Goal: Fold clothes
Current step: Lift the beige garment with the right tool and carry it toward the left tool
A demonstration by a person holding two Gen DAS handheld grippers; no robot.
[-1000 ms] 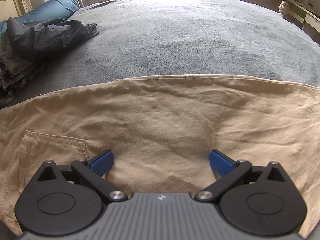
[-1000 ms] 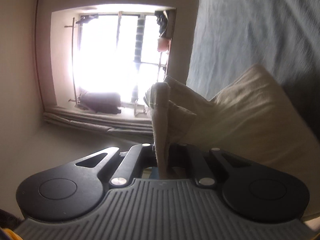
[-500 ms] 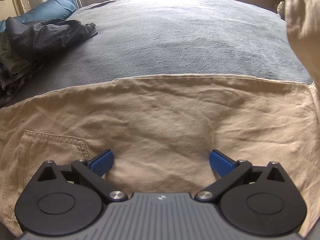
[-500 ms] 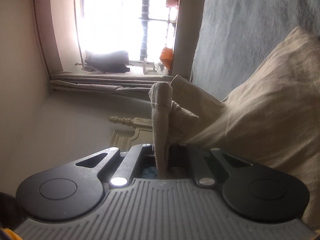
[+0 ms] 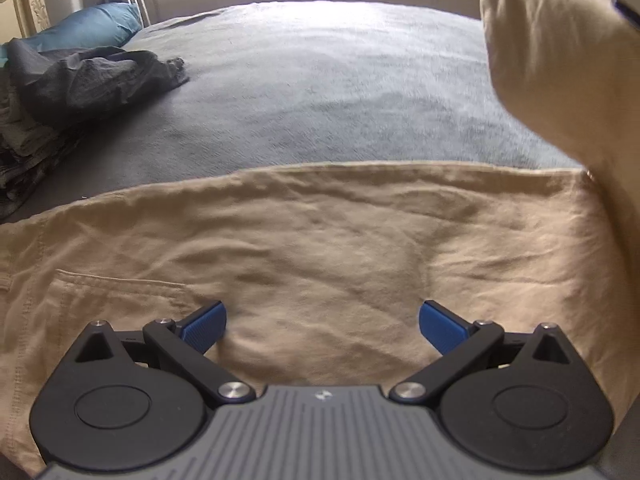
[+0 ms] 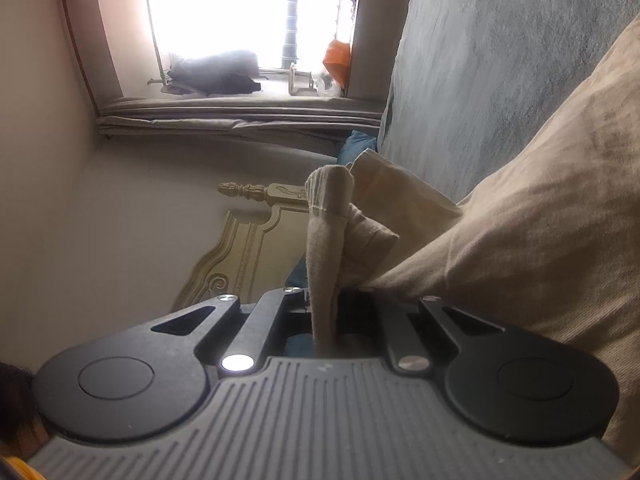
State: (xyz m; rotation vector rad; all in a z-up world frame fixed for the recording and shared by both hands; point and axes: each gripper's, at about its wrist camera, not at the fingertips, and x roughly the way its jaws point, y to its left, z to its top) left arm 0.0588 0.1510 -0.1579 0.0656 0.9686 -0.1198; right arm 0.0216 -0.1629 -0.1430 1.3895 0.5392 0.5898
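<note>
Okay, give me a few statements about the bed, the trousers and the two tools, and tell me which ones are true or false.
1. The right tool is shut on the tan trousers. True.
2. The left tool grips a fold of cloth. False: it is open above the flat trousers.
3. The dark clothes pile lies on the trousers. False: it lies apart, on the grey bedcover.
4. A blue pillow lies behind the pile. True.
</note>
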